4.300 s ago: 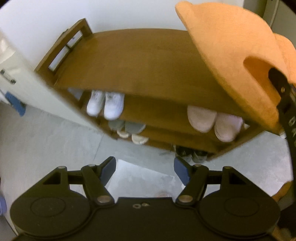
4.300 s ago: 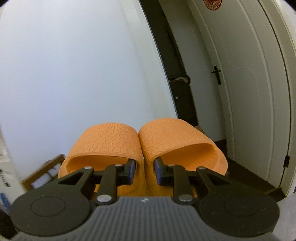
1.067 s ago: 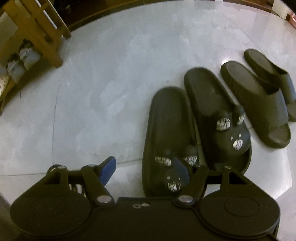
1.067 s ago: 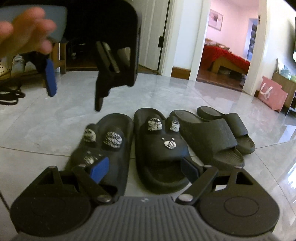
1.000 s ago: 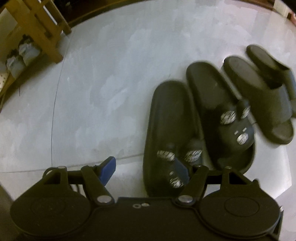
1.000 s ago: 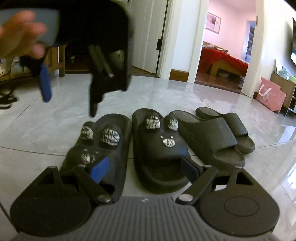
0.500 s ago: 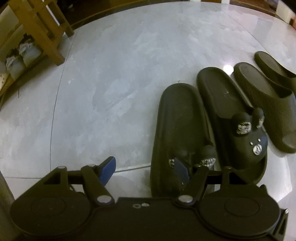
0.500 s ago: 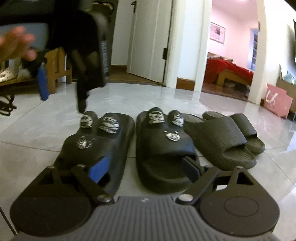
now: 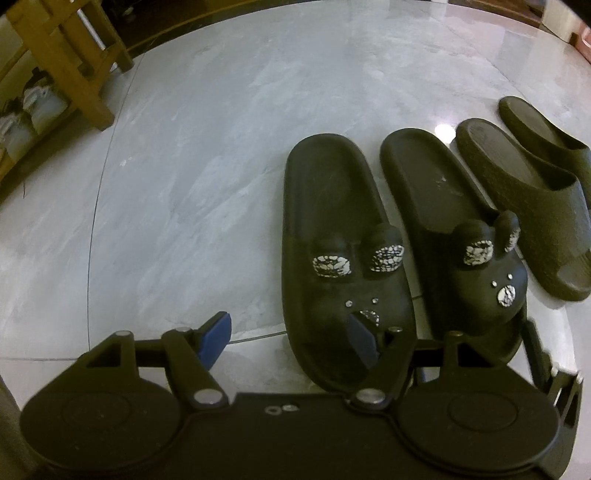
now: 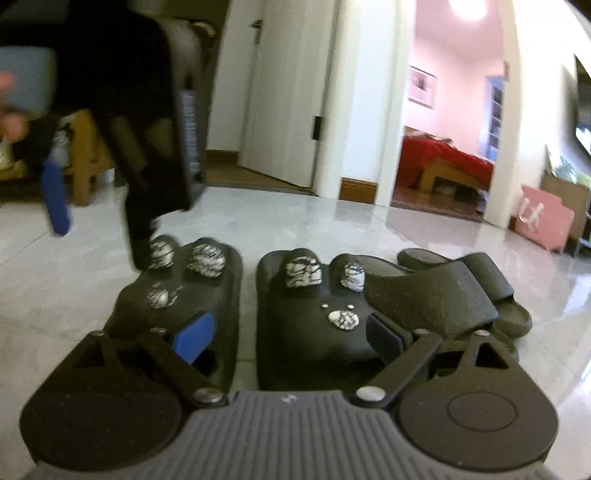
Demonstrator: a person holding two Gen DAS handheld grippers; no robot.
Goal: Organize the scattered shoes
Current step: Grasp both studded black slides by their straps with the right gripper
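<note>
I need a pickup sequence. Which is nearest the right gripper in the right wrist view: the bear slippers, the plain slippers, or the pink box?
1. Bear slippers, between the open right gripper fingers.
2. Plain slippers, right, just beyond.
3. Pink box, far right by the doorway.

Pale grey marble-look tiled floor [image 9: 207,177], glossy, with thin dark grout lines and a bright light reflection near the right side. White panelled door [image 10: 291,88] standing ajar, dark latch plate on its edge. Brown wooden skirting block [image 10: 358,189] at the foot of the white door frame. Beyond the opening, pink-walled room with red-covered bed [image 10: 443,158] on a light wooden base, and framed picture [image 10: 422,86] on the far wall. Pink flat board with white markings [image 10: 543,218] leaning at the right, just beside a cardboard-coloured box. Bright ceiling light [image 10: 467,8] at top, overexposed.
</note>
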